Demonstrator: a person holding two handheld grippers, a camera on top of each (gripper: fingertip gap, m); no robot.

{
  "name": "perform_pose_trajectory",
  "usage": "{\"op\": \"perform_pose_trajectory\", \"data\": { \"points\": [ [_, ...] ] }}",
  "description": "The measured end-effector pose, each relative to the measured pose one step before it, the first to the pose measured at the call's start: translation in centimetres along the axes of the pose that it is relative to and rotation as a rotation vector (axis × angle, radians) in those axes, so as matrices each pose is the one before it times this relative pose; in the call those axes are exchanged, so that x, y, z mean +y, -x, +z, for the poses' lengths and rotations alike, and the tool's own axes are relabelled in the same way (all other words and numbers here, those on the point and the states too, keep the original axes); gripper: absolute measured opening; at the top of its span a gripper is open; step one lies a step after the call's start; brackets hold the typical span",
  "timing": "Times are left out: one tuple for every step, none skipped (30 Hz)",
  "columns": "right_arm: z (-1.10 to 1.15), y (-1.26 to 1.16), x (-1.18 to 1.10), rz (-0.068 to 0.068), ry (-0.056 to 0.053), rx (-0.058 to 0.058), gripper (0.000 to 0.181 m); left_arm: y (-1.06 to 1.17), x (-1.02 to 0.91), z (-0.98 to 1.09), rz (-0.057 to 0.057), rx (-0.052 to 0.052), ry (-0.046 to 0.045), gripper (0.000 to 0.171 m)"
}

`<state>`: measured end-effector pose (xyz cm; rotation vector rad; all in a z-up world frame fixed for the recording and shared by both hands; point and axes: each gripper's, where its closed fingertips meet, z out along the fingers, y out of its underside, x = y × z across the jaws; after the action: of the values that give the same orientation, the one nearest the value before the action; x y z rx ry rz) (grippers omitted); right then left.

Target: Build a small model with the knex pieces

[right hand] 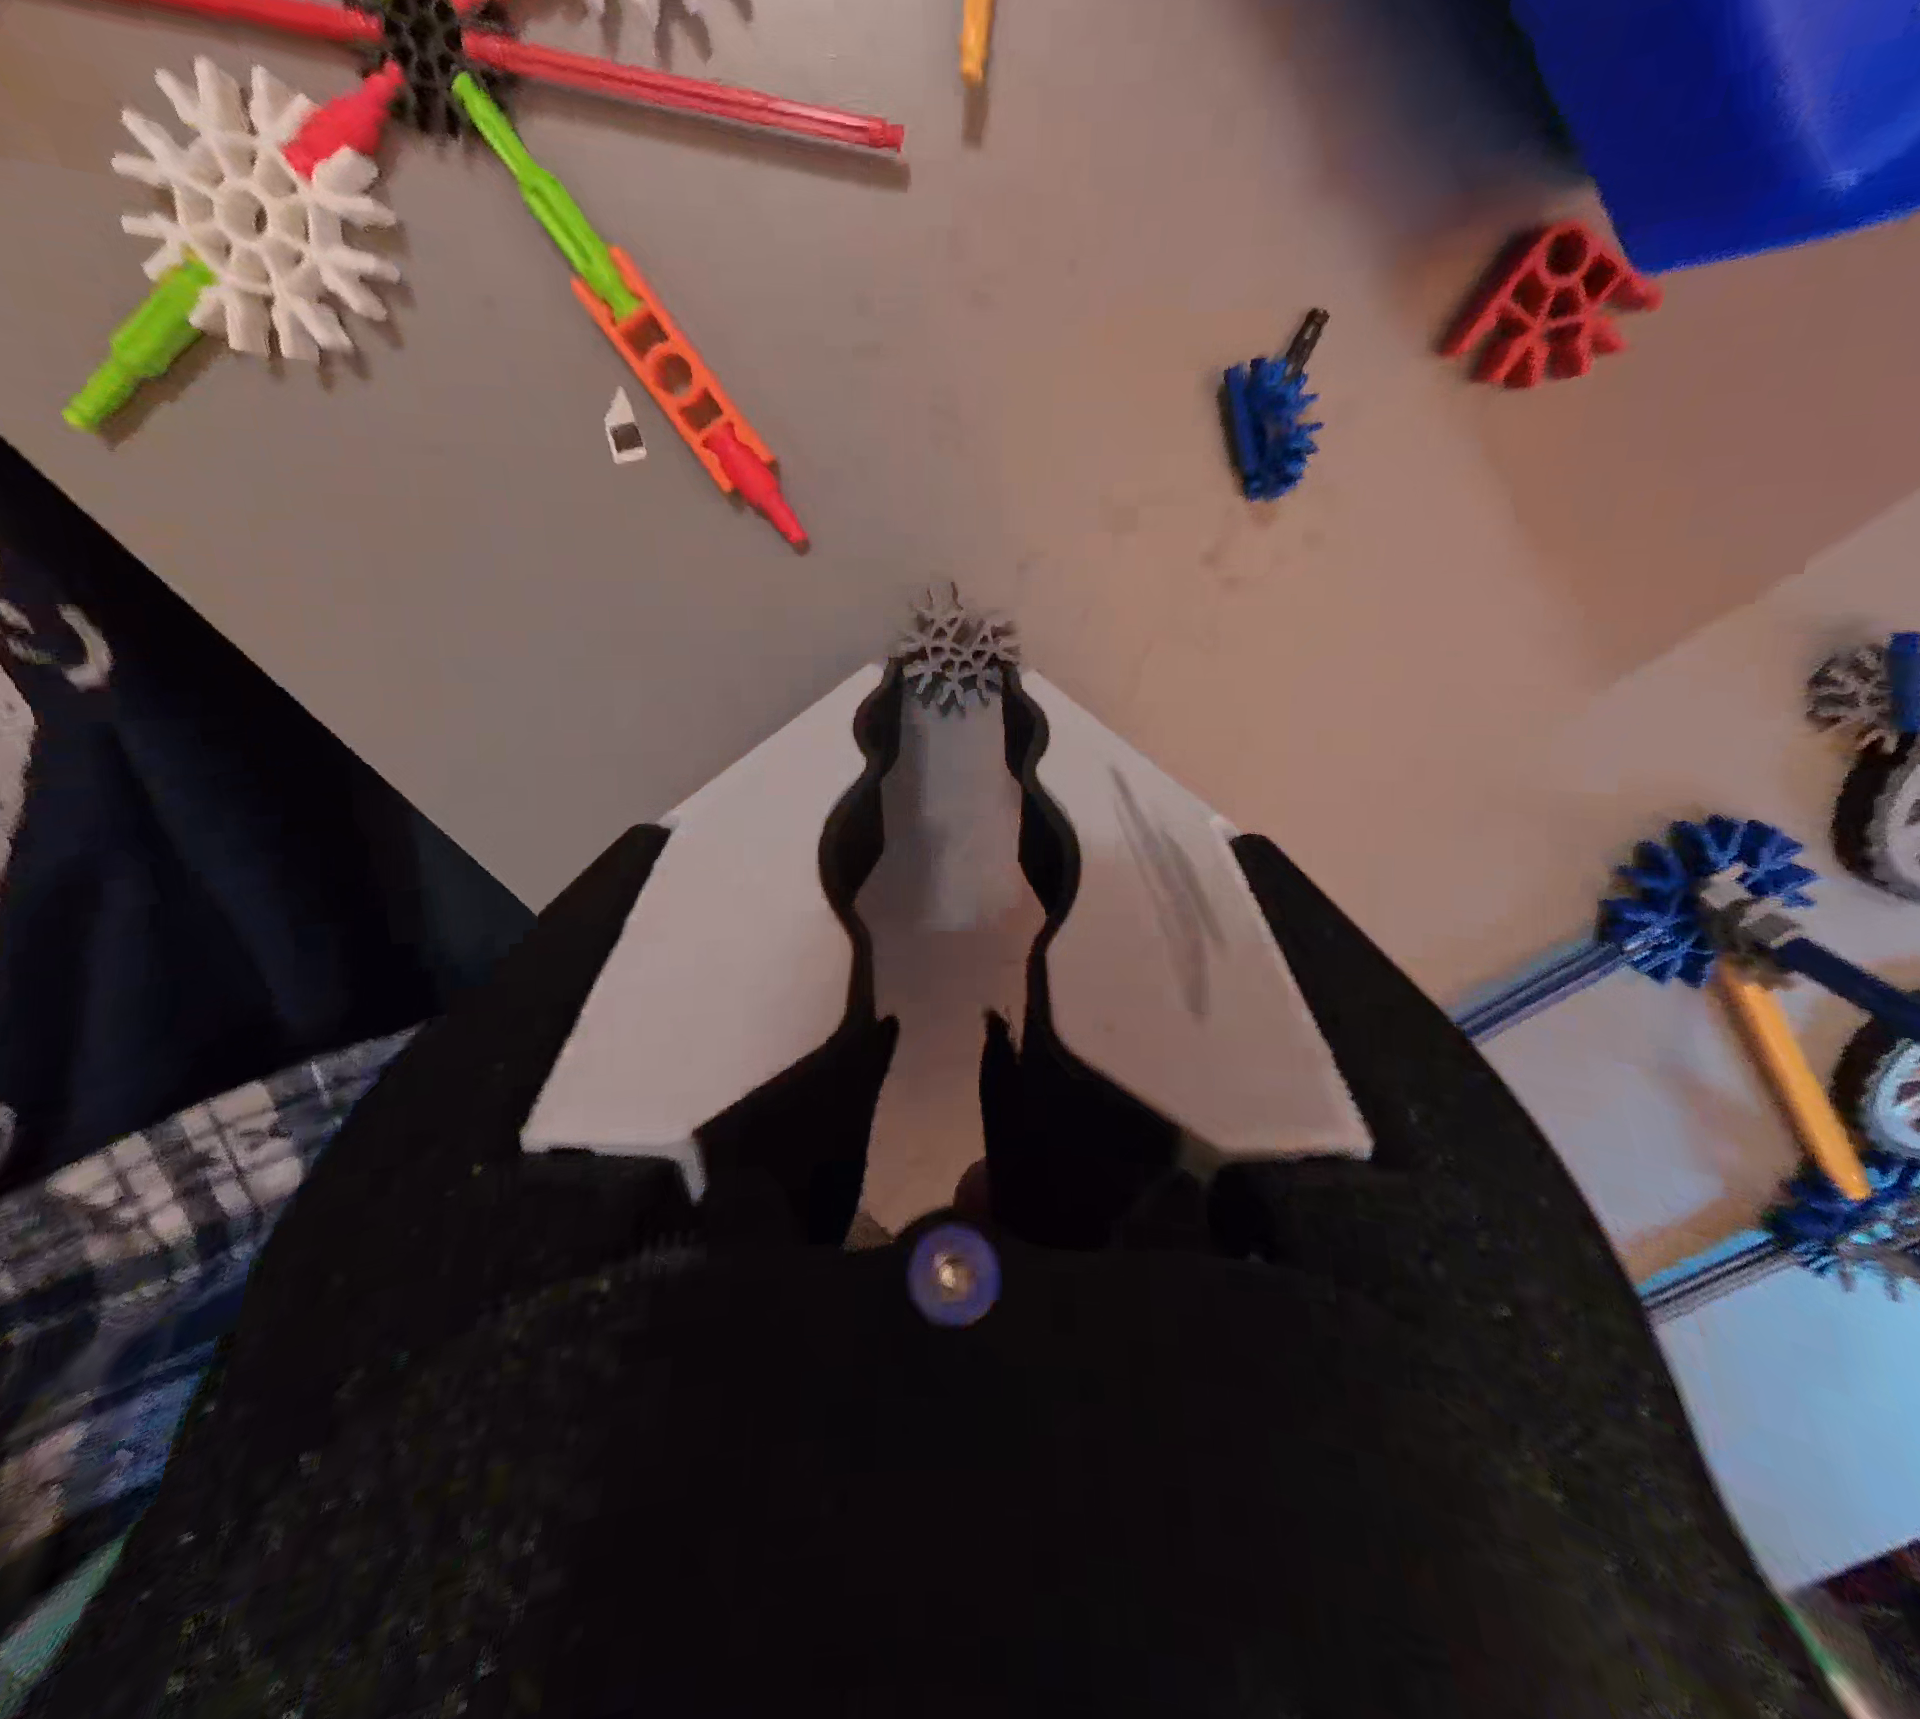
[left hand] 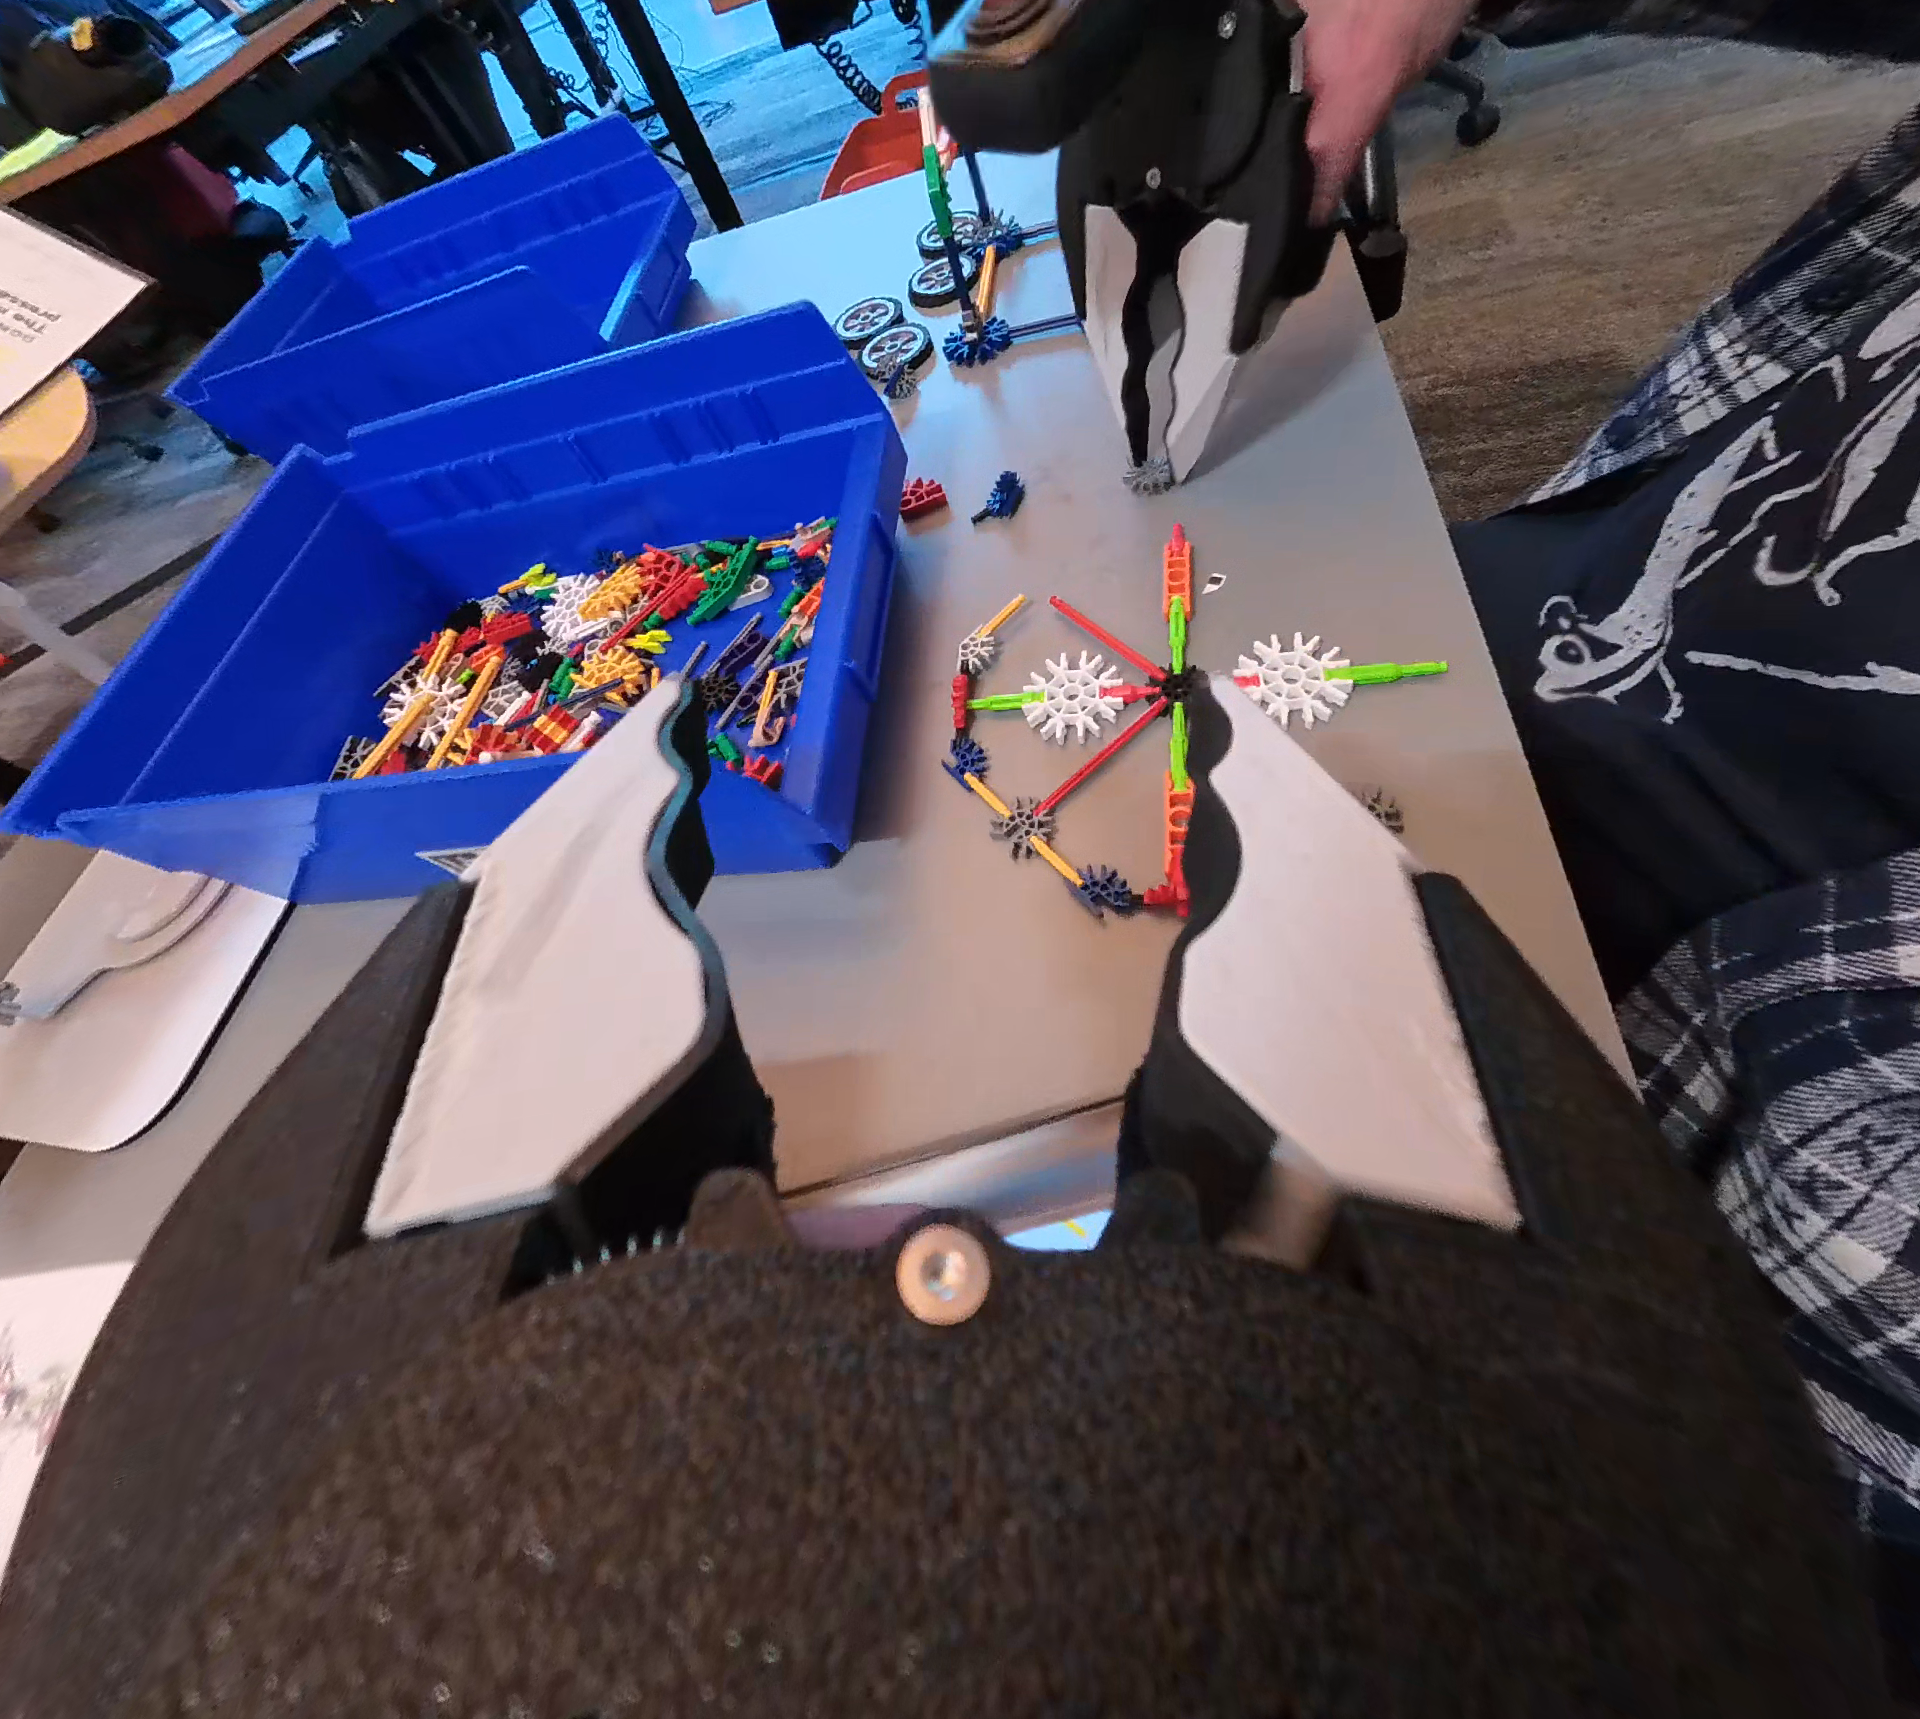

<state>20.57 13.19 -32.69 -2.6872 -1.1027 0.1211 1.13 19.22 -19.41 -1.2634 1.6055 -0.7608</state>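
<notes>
The right gripper (right hand: 951, 682), black with pale grey fingers, has its jaws drawn narrow on a small grey snowflake-shaped plastic connector (right hand: 953, 661) pinched at the very tips, just over the grey surface (right hand: 1039, 422). Ahead of those jaws to the left lies a flat assembly of red and green rods around a black hub with white snowflake connectors (right hand: 421, 43); ahead to the right lie a loose blue connector (right hand: 1268, 433) and a red one (right hand: 1548, 313). The left gripper (left hand: 940, 693) hangs with jaws wide apart and empty, a blue plastic bin of mixed coloured pieces (left hand: 623, 848) beyond its left finger.
</notes>
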Motion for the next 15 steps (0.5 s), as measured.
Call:
{"op": "perform_pose_trajectory", "data": {
  "points": [
    [0.015, 0.013, -0.098, 0.0270, -0.0057, -0.0001, 0.019, -0.026, -0.071, 0.109, 0.0004, 0.0018, 0.00108, 0.091],
    [-0.033, 0.116, -0.040, 0.0048, -0.0058, -0.0020, 0.024, -0.040, -0.073, 0.114, 0.0012, 0.0016, 0.00069, 0.091],
    [-0.103, 0.205, -0.169, 0.0024, -0.0192, -0.0108, 0.031, -0.073, -0.065, 0.129, 0.0022, 0.0027, 0.00071, 0.091],
    [-0.175, 0.306, -0.080, 0.0053, -0.0201, -0.0238, 0.033, -0.076, -0.054, 0.134, 0.0017, 0.0033, 0.00068, 0.091],
    [-0.220, 0.106, 0.158, 0.0026, -0.0095, -0.0169, 0.035, -0.069, -0.028, 0.147, 0.0011, 0.0028, 0.00134, 0.091],
    [-0.249, -0.169, 0.265, -0.0068, -0.0041, -0.0008, 0.035, -0.054, -0.021, 0.145, 0.0013, 0.0025, 0.00167, 0.091],
    [-0.252, -0.133, 0.210, -0.0242, -0.0054, 0.0040, 0.036, -0.076, -0.017, 0.146, 0.0009, 0.0044, 0.00090, 0.091],
    [-0.161, 0.051, 0.171, -0.0348, -0.0053, -0.0006, 0.036, -0.057, 0.006, 0.156, 0.0003, 0.0047, 0.00158, 0.091],
    [-0.055, 0.036, 0.036, -0.0354, -0.0062, 0.0030, 0.036, 0.004, 0.020, 0.162, 0.0006, 0.0026, 0.00228, 0.091],
    [0.072, 0.047, -0.148, -0.0352, -0.0140, 0.0023, 0.034, 0.017, 0.018, 0.157, 0.0003, 0.0022, 0.00163, 0.091],
    [0.234, 0.193, -0.076, -0.0268, -0.0084, -0.0120, 0.032, 0.040, -0.008, 0.150, -0.0001, 0.0021, 0.00038, 0.091],
    [0.332, -0.026, 0.069, -0.0111, 0.0026, -0.0040, 0.031, 0.040, -0.001, 0.146, -0.0004, 0.0019, 0.00085, 0.091],
    [0.291, -0.361, 0.100, 0.0020, 0.0062, 0.0136, 0.030, 0.033, 0.005, 0.137, 0.0007, 0.0009, 0.00194, 0.091],
    [0.140, -0.239, -0.003, 0.0136, 0.0006, 0.0102, 0.026, 0.001, 0.008, 0.116, 0.0015, 0.0015, 0.00219, 0.091],
    [-0.005, 0.279, -0.031, 0.0135, 0.0014, -0.0141, 0.028, -0.035, 0.006, 0.083, 0.0007, 0.0023, 0.00228, 0.091]
  ]
}}
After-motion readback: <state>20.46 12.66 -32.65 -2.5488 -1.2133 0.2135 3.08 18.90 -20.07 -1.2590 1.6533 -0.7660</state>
